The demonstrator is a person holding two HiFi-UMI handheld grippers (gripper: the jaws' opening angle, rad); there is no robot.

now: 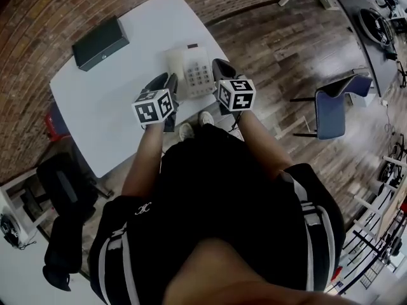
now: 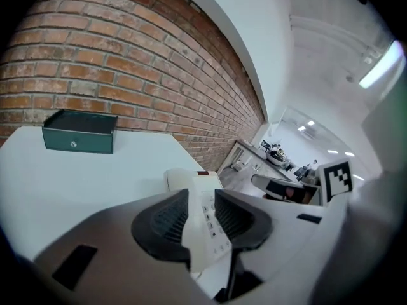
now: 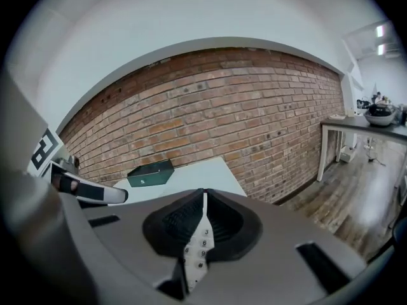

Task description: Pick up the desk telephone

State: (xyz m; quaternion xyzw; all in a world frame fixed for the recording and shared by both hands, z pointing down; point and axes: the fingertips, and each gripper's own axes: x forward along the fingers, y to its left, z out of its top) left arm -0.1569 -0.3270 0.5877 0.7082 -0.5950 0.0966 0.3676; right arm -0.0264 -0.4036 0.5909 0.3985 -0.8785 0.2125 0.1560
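Observation:
The white desk telephone (image 1: 197,72) lies near the right edge of the white table (image 1: 108,103), keypad up and handset on its left side. My left gripper (image 1: 166,82) hovers just at the phone's left, near the handset. Its jaws stand apart, and in the left gripper view (image 2: 202,196) the phone (image 2: 181,178) shows through the gap, not pinched. My right gripper (image 1: 220,69) is at the phone's right edge. Its jaws (image 3: 204,197) are shut tip to tip with nothing held, and the phone's keypad (image 3: 198,246) shows below them.
A dark green box (image 1: 100,42) sits at the table's far left corner, also visible as the box (image 2: 79,132) in the left gripper view. A brick wall runs behind the table. A blue chair (image 1: 337,103) stands on the wood floor to the right, a black bag (image 1: 60,183) to the left.

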